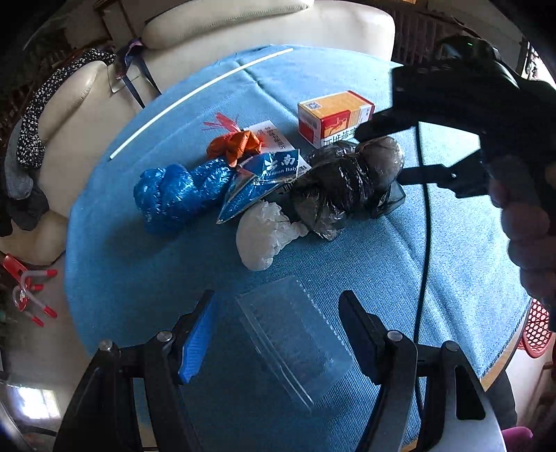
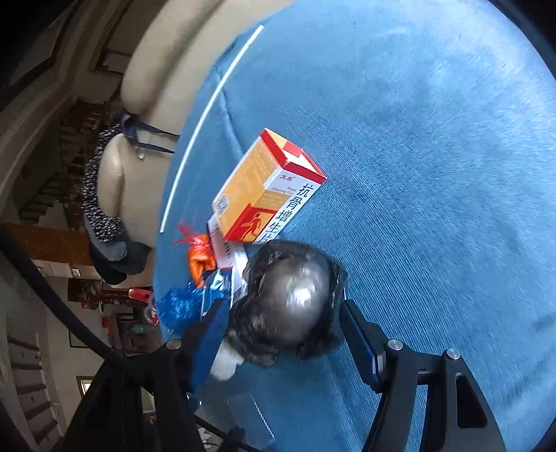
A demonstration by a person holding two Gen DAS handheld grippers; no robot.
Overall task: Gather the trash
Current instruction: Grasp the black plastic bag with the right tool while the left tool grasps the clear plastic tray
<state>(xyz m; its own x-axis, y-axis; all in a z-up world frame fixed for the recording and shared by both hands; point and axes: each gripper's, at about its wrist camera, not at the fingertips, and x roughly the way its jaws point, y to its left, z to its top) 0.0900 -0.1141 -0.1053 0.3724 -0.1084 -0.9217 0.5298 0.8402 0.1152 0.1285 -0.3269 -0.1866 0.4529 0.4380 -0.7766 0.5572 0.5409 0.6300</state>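
Both hand-held grippers stand open over trash on the blue-clothed bench (image 1: 399, 264).

Left hand-held gripper (image 1: 278, 333) has its fingers either side of a clear plastic clamshell (image 1: 295, 340), pads apart from it. Right hand-held gripper (image 2: 281, 333) straddles the dark crumpled bag (image 2: 288, 302) without squeezing it. Beyond lie a blue plastic bag (image 1: 173, 194), a blue foil packet (image 1: 260, 180), a white wad (image 1: 264, 236), an orange bag (image 1: 236, 142) and an orange-and-red medicine box (image 1: 333, 116). A cream sofa (image 1: 243, 31) stands behind the bench.
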